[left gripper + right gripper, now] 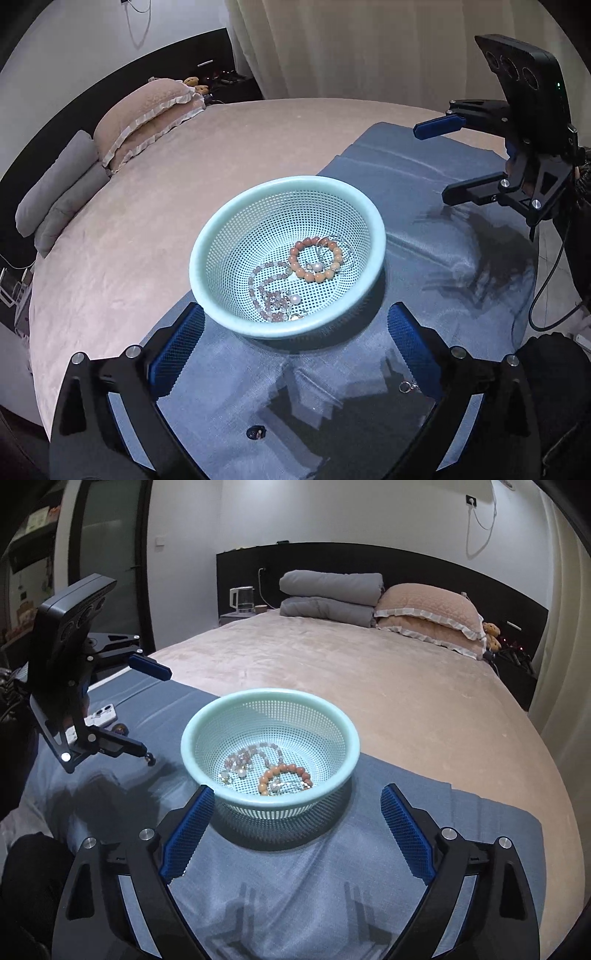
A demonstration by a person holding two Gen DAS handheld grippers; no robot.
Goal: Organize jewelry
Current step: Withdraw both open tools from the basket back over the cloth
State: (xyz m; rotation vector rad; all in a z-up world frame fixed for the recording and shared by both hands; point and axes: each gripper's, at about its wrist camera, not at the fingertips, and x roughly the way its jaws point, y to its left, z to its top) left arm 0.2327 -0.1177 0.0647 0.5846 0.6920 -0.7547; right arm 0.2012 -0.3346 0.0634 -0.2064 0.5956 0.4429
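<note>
A mint-green perforated basket (221, 236) (343, 731) stands on a blue cloth (424, 236) (295, 878) on the bed. It holds an orange bead bracelet (314, 277) (284, 770), a pale pink bead bracelet (267, 291) (245, 757), silver rings and pearls. A small silver ring piece (406, 387) and a dark bead (256, 432) lie on the cloth near my left gripper (295, 339). It is open and empty, just in front of the basket. My right gripper (297, 823) is open and empty, close before the basket; it shows in the left wrist view (439, 162).
The bed has a beige cover (155, 206) (406, 686). Pillows (428, 609) and folded grey blankets (328, 594) lie at the headboard. A white phone (101, 714) lies on the cloth behind the left gripper (157, 716). Curtains (369, 48) hang beyond the bed.
</note>
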